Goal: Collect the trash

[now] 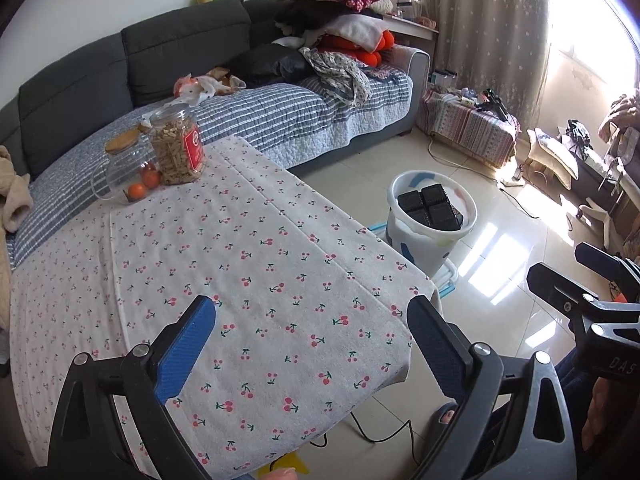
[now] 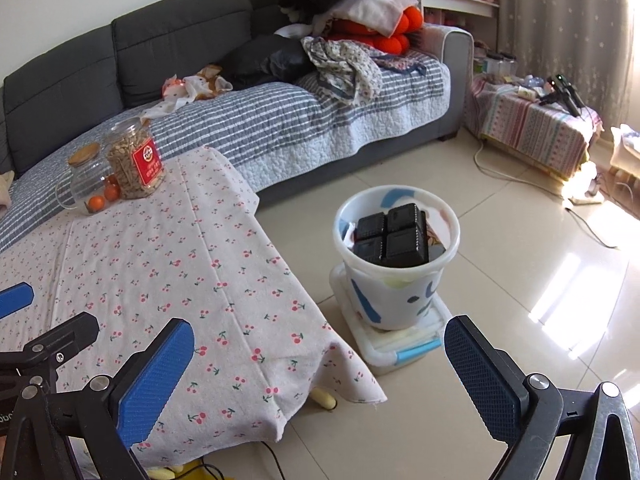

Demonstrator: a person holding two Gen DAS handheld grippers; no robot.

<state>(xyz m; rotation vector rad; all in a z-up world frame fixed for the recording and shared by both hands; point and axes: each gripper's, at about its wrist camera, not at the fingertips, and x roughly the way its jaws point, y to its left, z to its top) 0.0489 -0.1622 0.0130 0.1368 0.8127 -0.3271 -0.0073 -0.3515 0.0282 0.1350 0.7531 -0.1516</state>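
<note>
Table under cherry-print cloth (image 1: 248,264), snack jar (image 1: 178,148), glass jar with oranges (image 1: 124,172) at far corner

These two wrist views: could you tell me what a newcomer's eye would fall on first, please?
The white bin on the floor right of the table, with a black plastic tray sticking out of its top. Next, the cherry-print tablecloth, bare but for a snack jar and a glass jar with small oranges at its far corner. Behind lies a cluttered sofa.
</note>
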